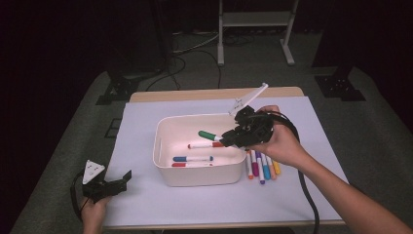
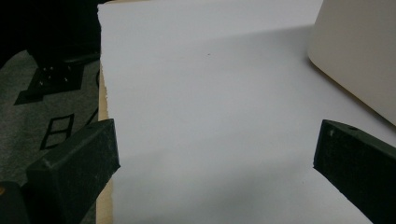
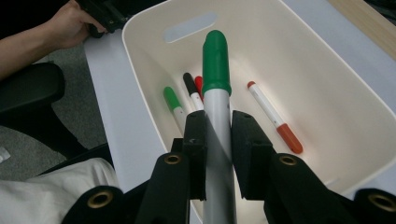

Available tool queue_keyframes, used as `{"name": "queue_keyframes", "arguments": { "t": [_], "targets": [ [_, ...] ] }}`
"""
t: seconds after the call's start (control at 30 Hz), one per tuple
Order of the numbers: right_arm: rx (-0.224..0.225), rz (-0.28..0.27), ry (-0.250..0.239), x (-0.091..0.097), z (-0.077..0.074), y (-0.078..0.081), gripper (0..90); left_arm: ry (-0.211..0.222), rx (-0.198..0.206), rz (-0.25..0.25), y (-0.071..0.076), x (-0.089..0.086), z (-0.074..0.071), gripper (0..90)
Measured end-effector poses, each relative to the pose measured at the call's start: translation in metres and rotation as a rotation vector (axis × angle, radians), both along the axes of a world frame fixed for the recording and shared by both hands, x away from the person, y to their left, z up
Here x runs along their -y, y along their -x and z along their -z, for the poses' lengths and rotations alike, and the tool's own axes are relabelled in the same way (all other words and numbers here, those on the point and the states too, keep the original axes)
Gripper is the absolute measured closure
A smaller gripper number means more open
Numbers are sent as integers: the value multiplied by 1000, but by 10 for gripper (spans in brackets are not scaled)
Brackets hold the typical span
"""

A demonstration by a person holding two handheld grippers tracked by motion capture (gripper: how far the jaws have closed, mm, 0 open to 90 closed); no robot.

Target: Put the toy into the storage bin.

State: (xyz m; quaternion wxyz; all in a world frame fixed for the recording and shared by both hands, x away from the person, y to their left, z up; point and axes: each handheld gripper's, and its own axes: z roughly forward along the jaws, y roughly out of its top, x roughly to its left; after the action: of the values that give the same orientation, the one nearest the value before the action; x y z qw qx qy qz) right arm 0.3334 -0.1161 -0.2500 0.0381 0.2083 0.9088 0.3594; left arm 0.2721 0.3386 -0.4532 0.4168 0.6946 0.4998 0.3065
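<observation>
left gripper [image 2: 215,163] jaws wide apart, nothing between | hovering over white sheet [image 2: 210,116] | cream bin [image 2: 359,51] corner upper right | table edge [image 2: 103,140], grey floor [image 2: 51,116] left

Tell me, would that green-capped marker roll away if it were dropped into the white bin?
Probably a little: the green-capped marker is a smooth round tube. The bin walls should stop it. It looks stiff and light, staying straight in the right gripper, and could slip.

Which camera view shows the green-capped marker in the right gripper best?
The right gripper view: the green-capped marker stands close up, clamped by the right gripper. The high view shows it small above the white bin. The left gripper view gives nothing of it.
</observation>
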Motion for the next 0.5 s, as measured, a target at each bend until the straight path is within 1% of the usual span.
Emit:
{"name": "queue_keyframes", "arguments": {
  "t": [0.03, 0.23, 0.5],
  "targets": [
    [-3, -11, 1, -5, 1, 0, 755, 0, 0, 0, 0, 0, 0, 0],
    [-13, -48, 2, -21, 4, 1, 755, 1, 0, 1, 0, 0, 0, 0],
    [-31, -79, 0, -35, 7, -1, 755, 2, 0, 1, 0, 0, 0, 0]
  ]
}}
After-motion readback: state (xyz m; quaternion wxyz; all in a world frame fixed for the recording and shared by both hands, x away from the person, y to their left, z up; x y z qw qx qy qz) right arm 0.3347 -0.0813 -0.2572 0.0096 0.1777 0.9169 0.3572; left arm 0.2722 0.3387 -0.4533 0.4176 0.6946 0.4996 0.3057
